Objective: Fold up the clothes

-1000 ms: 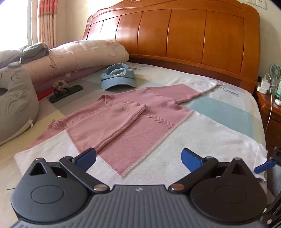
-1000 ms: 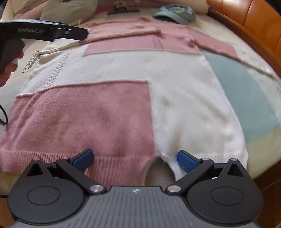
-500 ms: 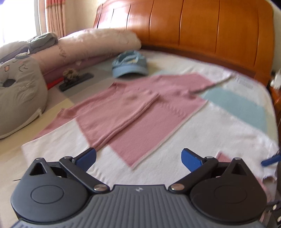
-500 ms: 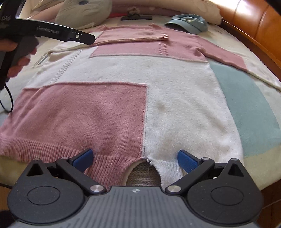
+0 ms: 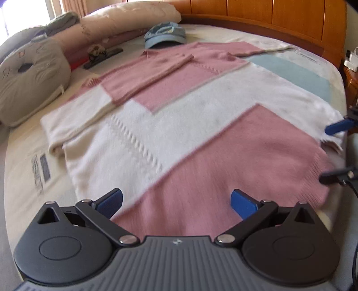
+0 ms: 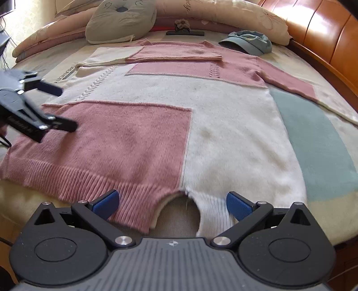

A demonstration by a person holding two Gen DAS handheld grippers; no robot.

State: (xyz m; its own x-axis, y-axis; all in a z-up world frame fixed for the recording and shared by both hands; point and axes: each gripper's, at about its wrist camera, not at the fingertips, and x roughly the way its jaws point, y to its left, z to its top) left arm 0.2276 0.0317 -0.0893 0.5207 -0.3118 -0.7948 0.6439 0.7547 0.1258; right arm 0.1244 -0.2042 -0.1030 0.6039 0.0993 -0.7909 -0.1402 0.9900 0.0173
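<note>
A pink and cream colour-block sweater (image 5: 179,125) lies flat on the bed, its ribbed hem at the near edge. One sleeve (image 6: 174,53) is folded across the chest. The other sleeve (image 6: 290,82) lies stretched out toward the headboard. My left gripper (image 5: 176,201) is open, low over the pink hem corner, with nothing between its fingers. It shows in the right wrist view as the left gripper (image 6: 60,107) at the left. My right gripper (image 6: 172,203) is open and straddles a gap in the hem of the sweater (image 6: 223,134). The right gripper (image 5: 335,153) shows at the frame's right edge in the left wrist view.
A blue cap (image 5: 164,34) lies beyond the collar. A grey cushion (image 5: 29,76), a rolled duvet (image 5: 125,15) and a black clip with a flower (image 5: 103,54) sit along the far side. The wooden headboard (image 5: 290,18) bounds the bed, with a nightstand (image 5: 351,82) beside it.
My left gripper has swung from the chest area down to the pink hem corner. My right gripper has crept a little closer to the hem. Both have stayed open.
</note>
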